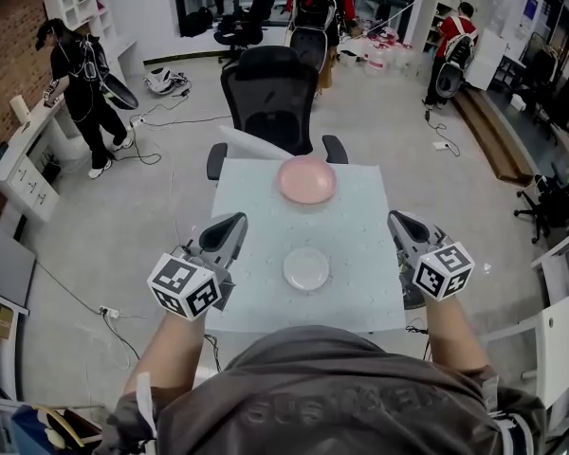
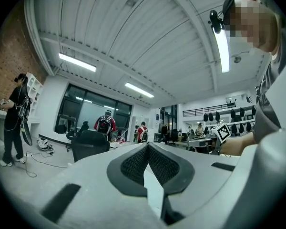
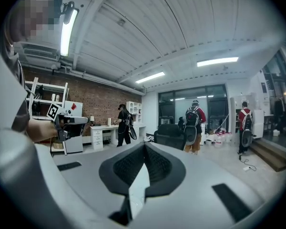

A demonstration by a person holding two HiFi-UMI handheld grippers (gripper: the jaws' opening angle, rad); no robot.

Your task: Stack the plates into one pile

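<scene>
On table, near middle: white plate (image 1: 306,268), small, flat, alone; nothing on it.
At 12 o'clock from white plate: pink plate (image 1: 306,179), larger, by the far edge of the table (image 1: 256,192); a clear gap between the two.
Pile: none; the plates lie apart, one behind the other on the 6–12 line.
Left gripper (image 1: 235,224): at 10 o'clock from white plate, over the table's left edge; jaws clenched together, nothing between them; points toward 12 to 1.
Right gripper (image 1: 396,218): at 2 o'clock from white plate, over the right edge; jaws clenched together, empty; points toward 11 to 12.
Nearer hand: left, by a little, for the white plate; the pink plate lies about as far from either.
Long axis: none, both plates are round; any part of the rim serves.
Key relation: the white plate lies inward and slightly back from each gripper's tips; the pink plate lies inward and ahead.
Judgement: whichever plate is moved, the jaws must part before they can take a rim; small onto large would sit steadier.
</scene>
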